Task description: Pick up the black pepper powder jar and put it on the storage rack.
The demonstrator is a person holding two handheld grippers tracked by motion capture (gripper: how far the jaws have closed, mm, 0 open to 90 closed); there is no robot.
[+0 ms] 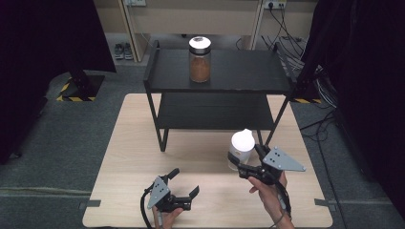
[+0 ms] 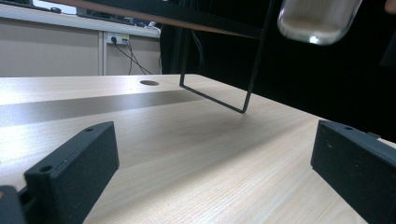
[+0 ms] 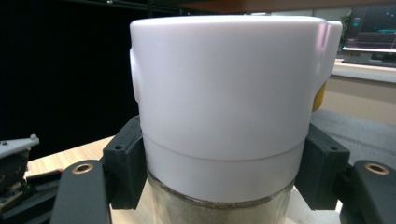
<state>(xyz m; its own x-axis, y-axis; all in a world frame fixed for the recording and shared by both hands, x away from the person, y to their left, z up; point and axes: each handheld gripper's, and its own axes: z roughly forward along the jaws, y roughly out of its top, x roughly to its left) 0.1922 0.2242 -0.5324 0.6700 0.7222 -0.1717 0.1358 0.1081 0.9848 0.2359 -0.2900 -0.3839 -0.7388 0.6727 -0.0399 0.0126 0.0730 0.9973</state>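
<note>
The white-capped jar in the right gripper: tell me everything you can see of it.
The white-capped jar is a clear glass body under a tall, smooth white cap, which looks like plastic and bears a small yellow spot on one side. A pale, sandy fill shows through the glass. It stands about upright, in front of the black shelf, and in the left gripper view its rounded base hangs clear above the table. The right gripper clamps it from both sides just below the cap.
</note>
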